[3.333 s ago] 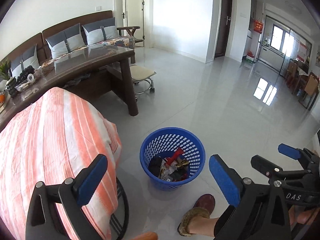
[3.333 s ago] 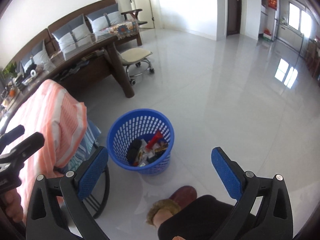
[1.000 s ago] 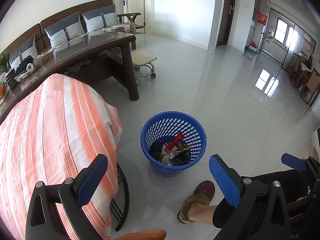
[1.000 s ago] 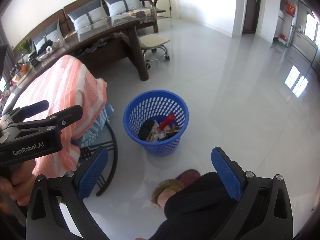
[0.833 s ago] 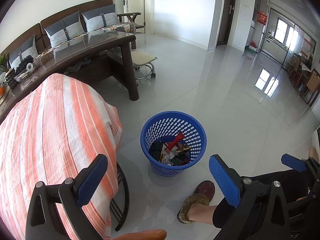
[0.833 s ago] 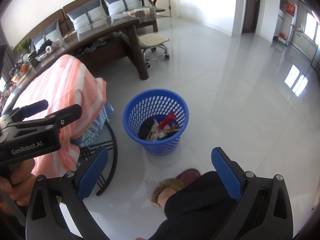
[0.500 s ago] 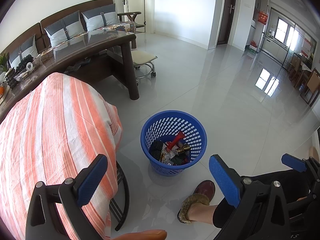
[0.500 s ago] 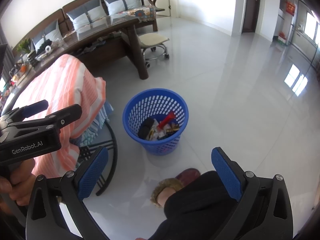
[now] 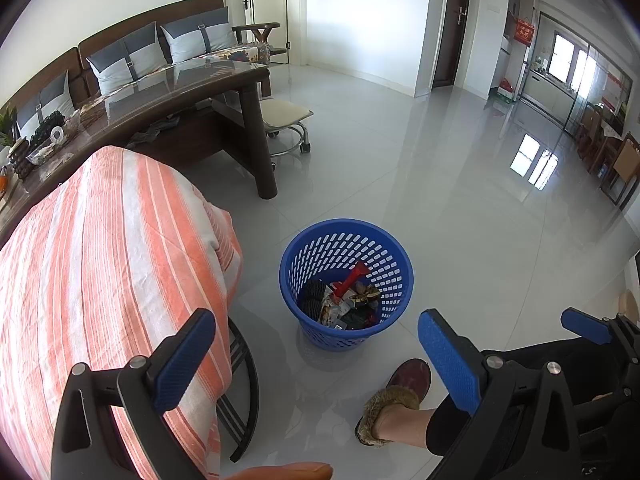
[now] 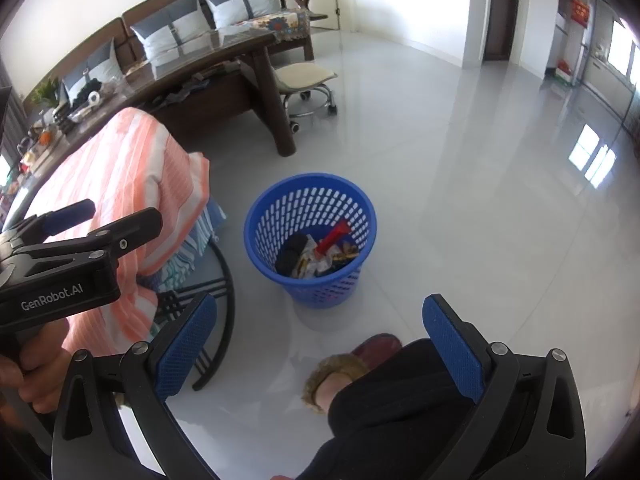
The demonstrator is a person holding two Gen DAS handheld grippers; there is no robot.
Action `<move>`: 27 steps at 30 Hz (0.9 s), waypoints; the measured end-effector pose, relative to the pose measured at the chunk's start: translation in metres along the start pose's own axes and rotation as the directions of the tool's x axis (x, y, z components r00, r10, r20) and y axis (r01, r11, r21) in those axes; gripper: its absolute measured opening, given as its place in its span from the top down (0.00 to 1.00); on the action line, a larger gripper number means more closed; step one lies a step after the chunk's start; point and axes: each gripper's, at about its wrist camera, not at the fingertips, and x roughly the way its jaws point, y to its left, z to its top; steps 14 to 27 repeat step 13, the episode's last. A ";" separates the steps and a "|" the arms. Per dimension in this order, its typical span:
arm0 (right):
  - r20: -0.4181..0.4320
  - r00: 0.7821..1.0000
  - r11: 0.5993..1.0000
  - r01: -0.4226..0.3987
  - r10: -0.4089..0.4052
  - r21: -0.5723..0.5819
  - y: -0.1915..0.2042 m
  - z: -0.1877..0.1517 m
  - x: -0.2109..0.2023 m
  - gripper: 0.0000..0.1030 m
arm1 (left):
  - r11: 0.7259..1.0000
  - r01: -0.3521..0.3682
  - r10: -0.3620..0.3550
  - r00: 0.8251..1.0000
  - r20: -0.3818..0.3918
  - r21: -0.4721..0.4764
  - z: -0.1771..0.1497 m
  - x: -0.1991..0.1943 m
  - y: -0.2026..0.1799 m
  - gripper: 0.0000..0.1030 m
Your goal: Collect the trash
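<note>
**Both grippers empty above the blue bin**

My left gripper (image 9: pixel 316 360) has its blue-padded fingers (image 9: pixel 184 360) spread wide with nothing between them. My right gripper (image 10: pixel 320 352) is the same: pads (image 10: pixel 450 346) far apart, nothing held. In the right wrist view my left gripper's black body shows at 9 o'clock, held in my hand (image 10: pixel 32 376).

Just past the fingertips, at 12 o'clock in both views, the round blue perforated plastic wastebasket (image 9: pixel 390 256) stands upright on the glossy white tiled floor (image 9: pixel 460 208). The trash lies inside it: a red wrapper (image 9: pixel 352 278) leaning against the wall, crumpled printed packets and something dark beside it.

At 6 o'clock, near the basket, is my foot in a maroon fur-trimmed slipper (image 9: pixel 394 394), with a black trouser leg above it. At 9 o'clock an orange-and-white striped cloth (image 9: pixel 100 260) drapes over a black metal-framed chair (image 9: pixel 240 392). Further out, at 11 o'clock, stand a dark wooden glass-topped table (image 9: pixel 192 88), a cream-cushioned wheeled stool (image 9: pixel 284 114), and a brown sofa with grey cushions (image 9: pixel 132 56).
</note>
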 end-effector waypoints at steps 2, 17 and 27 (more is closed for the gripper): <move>-0.002 1.000 1.000 0.001 -0.001 0.004 -0.001 -0.001 0.001 0.00 | 1.000 0.000 0.000 1.000 -0.001 0.004 -0.001 0.000 0.000 0.00; -0.012 1.000 1.000 0.006 -0.006 0.000 0.002 -0.001 0.002 0.00 | 1.000 -0.015 0.015 1.000 0.021 -0.012 0.000 -0.008 0.007 0.00; -0.012 1.000 1.000 0.006 -0.006 0.000 0.002 -0.001 0.002 0.00 | 1.000 -0.015 0.015 1.000 0.021 -0.012 0.000 -0.008 0.007 0.00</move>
